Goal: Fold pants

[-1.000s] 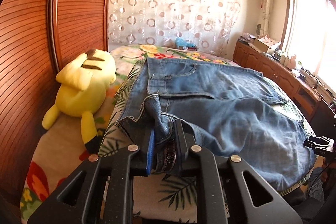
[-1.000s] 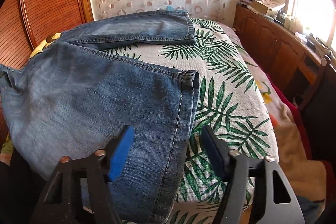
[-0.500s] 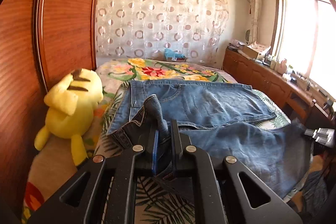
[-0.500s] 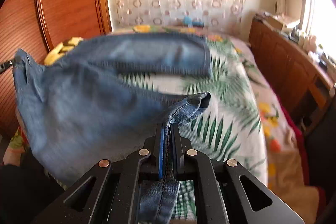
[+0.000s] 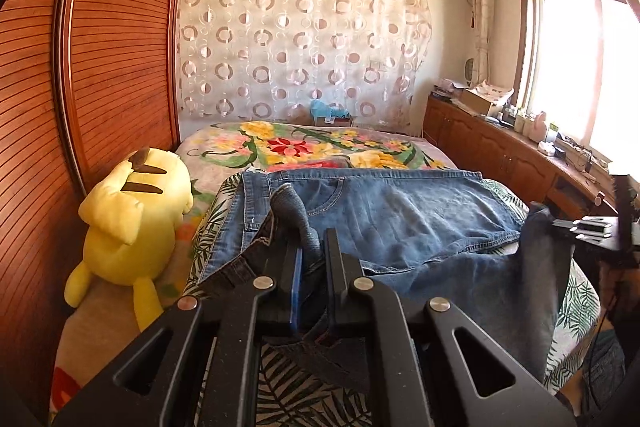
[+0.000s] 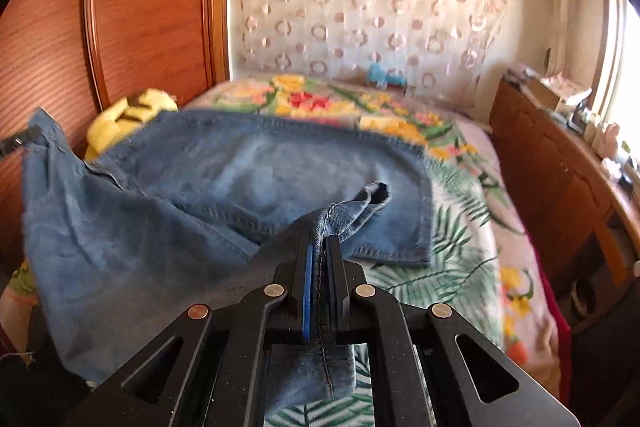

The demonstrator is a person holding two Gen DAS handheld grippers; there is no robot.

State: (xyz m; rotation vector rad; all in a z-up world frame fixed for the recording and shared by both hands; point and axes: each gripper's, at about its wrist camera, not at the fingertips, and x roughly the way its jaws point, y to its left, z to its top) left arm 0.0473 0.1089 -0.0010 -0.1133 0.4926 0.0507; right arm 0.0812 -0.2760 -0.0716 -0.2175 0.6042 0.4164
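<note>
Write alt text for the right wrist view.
The right gripper is shut on a hem of the blue denim jeans, lifting it above a leaf-print bed cover. A yellow plush toy sits behind.

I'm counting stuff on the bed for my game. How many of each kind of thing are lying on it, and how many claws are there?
Jeans: 1
Yellow plush toy: 1
Claws: 2, the left claw and the right claw, each shut on the jeans
Total: 4
</note>
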